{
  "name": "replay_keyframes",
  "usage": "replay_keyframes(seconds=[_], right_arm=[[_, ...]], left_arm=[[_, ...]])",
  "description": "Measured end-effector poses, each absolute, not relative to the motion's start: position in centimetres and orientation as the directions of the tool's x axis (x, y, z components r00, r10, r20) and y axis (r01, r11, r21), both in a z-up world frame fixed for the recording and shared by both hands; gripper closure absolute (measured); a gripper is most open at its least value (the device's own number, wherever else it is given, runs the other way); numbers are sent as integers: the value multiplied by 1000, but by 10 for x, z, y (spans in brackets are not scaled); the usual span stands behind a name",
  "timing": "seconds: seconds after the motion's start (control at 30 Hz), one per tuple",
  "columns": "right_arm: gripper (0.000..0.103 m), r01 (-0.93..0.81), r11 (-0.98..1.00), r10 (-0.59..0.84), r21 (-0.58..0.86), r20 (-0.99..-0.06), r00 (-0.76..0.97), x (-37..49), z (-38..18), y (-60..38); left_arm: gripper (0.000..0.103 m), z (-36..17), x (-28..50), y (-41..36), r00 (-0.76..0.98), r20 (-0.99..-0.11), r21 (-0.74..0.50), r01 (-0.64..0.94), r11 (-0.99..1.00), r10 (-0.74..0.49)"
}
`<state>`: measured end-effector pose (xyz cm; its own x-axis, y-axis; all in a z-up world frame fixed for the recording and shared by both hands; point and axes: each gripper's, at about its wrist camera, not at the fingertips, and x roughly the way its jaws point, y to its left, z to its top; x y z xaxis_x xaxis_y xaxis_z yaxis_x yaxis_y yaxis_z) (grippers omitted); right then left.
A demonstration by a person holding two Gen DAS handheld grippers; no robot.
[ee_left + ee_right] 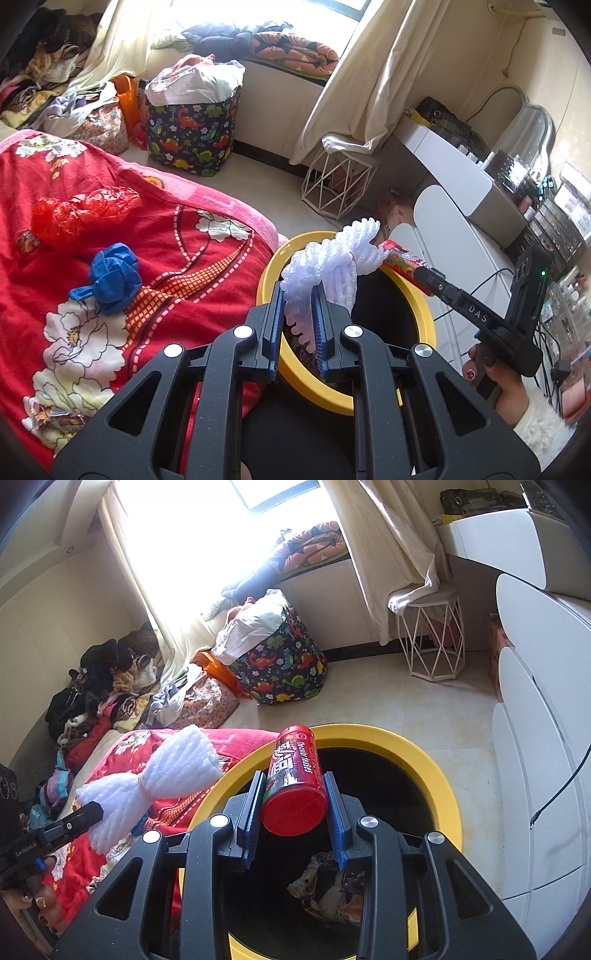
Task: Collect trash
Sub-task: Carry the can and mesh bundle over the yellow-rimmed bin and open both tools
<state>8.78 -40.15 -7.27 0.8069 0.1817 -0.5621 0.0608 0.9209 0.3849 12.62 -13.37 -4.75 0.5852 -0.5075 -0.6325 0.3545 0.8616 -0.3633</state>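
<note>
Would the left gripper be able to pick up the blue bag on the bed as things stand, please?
Probably not yet. The way to the blue bag on the bed looks clear, but the left gripper is shut on the foam net over the bin and would need to drop that first.

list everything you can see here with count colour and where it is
foam net: 1, white, clamped in the left gripper above the bin's rim
snack can: 1, red, clamped in the right gripper over the bin
bin: 1, yellow rim, black inside, on the floor beside the bed
wrappers: a few, mixed colours, at the bin's bottom
plastic bag: 1, red, crumpled on the bedspread
blue bag: 1, blue, crumpled on the bedspread
bedspread: 1, red, floral, on the bed
dinosaur basket: 1, dark, by the window
wire stool: 1, white, under the curtain
left gripper: 1, black, blue pads
right gripper: 1, black, blue pads
</note>
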Motion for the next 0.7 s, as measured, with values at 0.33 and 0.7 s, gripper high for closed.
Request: replay_keyframes(seconds=[0.33,0.7], right_arm=[[73,86,922,159,377,-571,805,87,-78,-410],[72,108,915,152,389,-580,800,87,-82,-418]], left_arm=[[93,-63,124,-160,540,-688,-315,382,869,-486],[93,-78,119,-185,476,-721,-310,428,849,-504]])
